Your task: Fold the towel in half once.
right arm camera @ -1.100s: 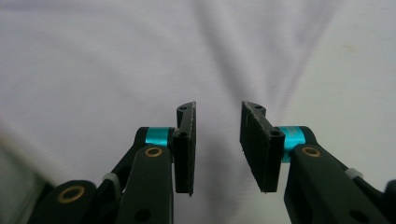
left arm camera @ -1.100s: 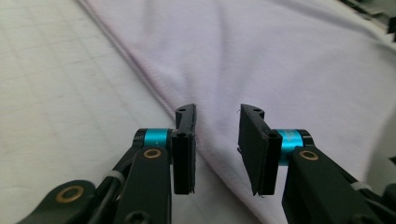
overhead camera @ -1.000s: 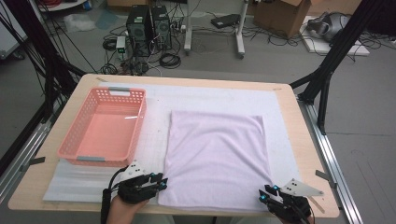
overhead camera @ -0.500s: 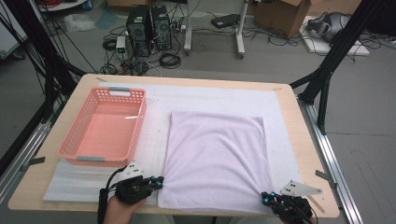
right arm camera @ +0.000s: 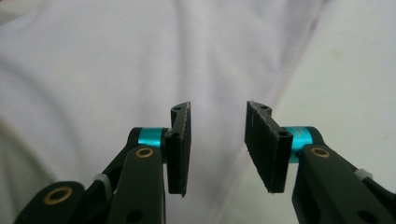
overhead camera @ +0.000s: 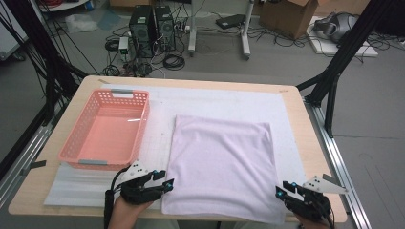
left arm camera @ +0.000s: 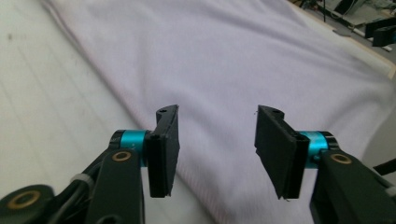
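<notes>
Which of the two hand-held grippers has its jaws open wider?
The left hand-held gripper, at the near left corner of the pale purple cloth. The gap between its jaws looks wider than that of the right hand-held gripper, though both are open.

Pale lilac cloth [overhead camera: 220, 164] lies flat on white mat [overhead camera: 229, 102] on table [overhead camera: 310, 157]. Left hand-held gripper [overhead camera: 167, 183] sits just beside the cloth's near-left corner; right hand-held gripper [overhead camera: 279, 192] at its near-right corner. Pink basket [overhead camera: 79, 138] stands left of cloth, apart from it.
</notes>
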